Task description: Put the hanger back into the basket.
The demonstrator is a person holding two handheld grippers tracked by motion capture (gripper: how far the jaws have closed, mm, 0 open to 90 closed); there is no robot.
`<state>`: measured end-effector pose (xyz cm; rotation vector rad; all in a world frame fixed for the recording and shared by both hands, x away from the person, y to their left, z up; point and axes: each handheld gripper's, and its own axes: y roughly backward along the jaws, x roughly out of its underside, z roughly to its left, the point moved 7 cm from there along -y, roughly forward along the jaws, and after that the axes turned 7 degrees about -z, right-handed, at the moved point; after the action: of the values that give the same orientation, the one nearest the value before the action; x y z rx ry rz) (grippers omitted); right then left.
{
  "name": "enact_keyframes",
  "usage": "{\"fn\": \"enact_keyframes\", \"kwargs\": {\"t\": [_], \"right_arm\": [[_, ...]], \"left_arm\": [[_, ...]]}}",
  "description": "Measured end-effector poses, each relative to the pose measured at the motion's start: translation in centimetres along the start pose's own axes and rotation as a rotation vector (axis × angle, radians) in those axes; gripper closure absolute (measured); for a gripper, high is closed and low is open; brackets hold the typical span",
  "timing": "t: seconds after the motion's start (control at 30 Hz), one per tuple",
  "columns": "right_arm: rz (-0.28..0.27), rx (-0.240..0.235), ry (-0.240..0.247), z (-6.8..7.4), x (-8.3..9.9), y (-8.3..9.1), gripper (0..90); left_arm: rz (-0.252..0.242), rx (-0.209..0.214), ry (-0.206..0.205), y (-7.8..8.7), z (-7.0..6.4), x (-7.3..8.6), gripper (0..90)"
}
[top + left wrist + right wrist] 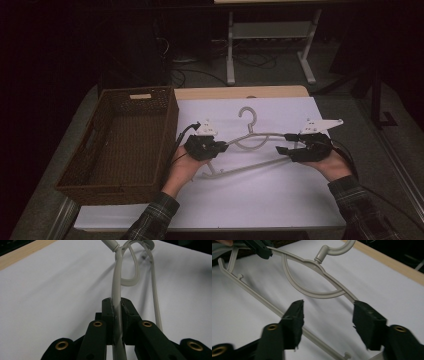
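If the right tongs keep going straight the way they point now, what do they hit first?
Most likely the hanger: the right tongs stand open, one jaw by its upper arm, its lower bar running under the other. Beyond it are the left tongs, shut on the hanger. Depth is unclear.

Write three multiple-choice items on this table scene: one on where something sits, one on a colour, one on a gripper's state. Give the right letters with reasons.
1. Where does the brown woven wicker basket sit?
A. at the table's left side
B. at the table's right side
C. on top of the hanger

2. What colour is the thin plastic clothes hanger?
A. red
B. off-white
C. black

3. How does the left hand-held gripper stand?
A. open above the basket
B. shut on nothing
C. shut on the hanger's arm

Key: 1 A, since the high view shows the basket left of the white sheet. 2 B, since its pale rod shows in both gripper views. 3 C, since the left gripper view shows both jaws pressed on the rod, while the right hand-held gripper stands open at the other arm.
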<state>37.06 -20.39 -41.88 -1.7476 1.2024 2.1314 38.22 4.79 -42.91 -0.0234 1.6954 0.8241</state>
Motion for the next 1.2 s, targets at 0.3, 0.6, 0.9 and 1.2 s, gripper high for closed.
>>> {"fn": "enact_keyframes", "kwargs": {"t": [0.3, 0.6, 0.9, 1.2], "right_arm": [[-0.017, 0.02, -0.074, 0.3, 0.7, 0.6, 16.2], [-0.025, 0.072, -0.138, 1.3, 3.3, 2.0, 12.5], [-0.023, 0.085, -0.166, 2.0, 5.5, 2.5, 11.9], [0.017, 0.07, -0.138, 2.7, 6.1, 1.4, 11.4]], "left_arm": [[-0.019, -0.016, 0.038, 0.3, 0.2, -0.3, 83.2], [-0.038, -0.055, 0.061, 1.4, 0.5, -1.4, 83.2], [-0.065, -0.114, 0.071, 3.7, 1.1, -3.3, 83.2], [-0.082, -0.133, 0.066, 5.3, 1.5, -4.0, 83.1]]}}
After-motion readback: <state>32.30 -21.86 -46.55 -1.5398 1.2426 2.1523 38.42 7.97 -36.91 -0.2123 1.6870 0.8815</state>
